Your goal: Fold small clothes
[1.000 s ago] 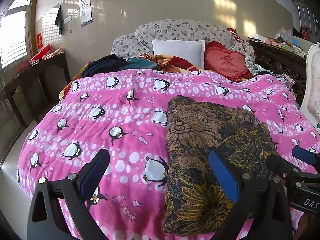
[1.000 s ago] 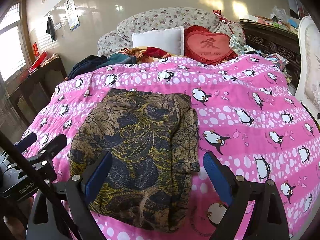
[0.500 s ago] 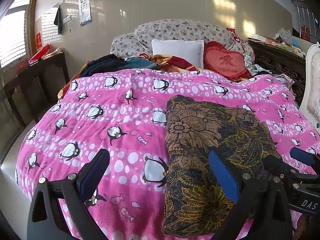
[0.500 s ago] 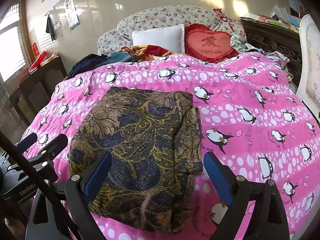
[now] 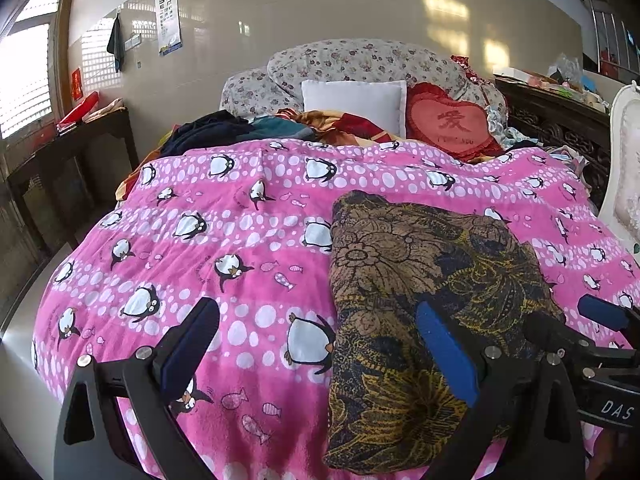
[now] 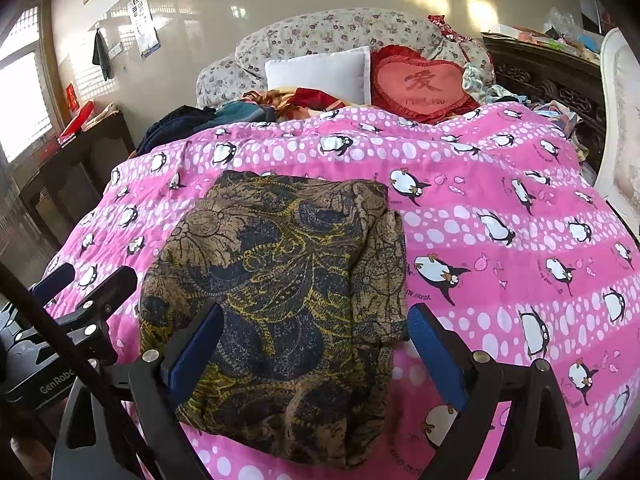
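Observation:
A folded brown garment with a dark blue and yellow floral print (image 5: 424,280) lies flat on the pink penguin blanket (image 5: 240,232) near the bed's front edge; it also shows in the right wrist view (image 6: 280,272). My left gripper (image 5: 320,344) is open and empty, hovering over the garment's left edge. My right gripper (image 6: 316,344) is open and empty, hovering over the garment's near right part. Each gripper shows at the edge of the other's view, the right gripper (image 5: 600,320) and the left gripper (image 6: 84,284).
A white pillow (image 5: 352,100), a red heart cushion (image 5: 452,124) and a pile of dark and coloured clothes (image 5: 248,128) lie at the bed's head. A dark wooden table (image 5: 68,152) stands left. A carved dark cabinet (image 5: 560,120) and white chair (image 5: 624,168) stand right.
Both grippers have drawn back slightly toward the bed's front edge and stayed open. The garment has not moved.

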The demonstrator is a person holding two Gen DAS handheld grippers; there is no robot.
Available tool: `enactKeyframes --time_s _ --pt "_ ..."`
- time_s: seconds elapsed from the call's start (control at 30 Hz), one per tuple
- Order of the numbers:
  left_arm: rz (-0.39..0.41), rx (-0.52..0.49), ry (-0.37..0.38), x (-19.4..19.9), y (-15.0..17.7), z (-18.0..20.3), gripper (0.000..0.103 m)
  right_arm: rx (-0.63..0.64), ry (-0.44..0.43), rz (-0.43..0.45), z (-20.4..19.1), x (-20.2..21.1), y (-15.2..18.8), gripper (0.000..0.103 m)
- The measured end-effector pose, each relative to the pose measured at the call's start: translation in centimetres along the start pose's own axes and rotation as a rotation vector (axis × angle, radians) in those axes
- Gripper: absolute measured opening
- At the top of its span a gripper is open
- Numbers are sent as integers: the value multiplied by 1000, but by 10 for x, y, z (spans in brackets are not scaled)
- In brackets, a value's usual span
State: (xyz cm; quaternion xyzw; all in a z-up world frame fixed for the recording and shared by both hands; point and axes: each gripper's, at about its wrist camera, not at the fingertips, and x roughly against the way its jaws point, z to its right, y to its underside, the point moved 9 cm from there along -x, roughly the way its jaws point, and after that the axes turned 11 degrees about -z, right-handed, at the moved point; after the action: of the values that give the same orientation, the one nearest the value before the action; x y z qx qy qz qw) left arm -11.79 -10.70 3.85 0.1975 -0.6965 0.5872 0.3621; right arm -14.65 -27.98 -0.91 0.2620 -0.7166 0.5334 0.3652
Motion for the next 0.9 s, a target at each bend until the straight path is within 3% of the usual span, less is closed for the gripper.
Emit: enactKeyframes --time_s 0.9 --pt "8 -13 1 0 1 1 99 7 -7 -20 -4 -3 3 96"
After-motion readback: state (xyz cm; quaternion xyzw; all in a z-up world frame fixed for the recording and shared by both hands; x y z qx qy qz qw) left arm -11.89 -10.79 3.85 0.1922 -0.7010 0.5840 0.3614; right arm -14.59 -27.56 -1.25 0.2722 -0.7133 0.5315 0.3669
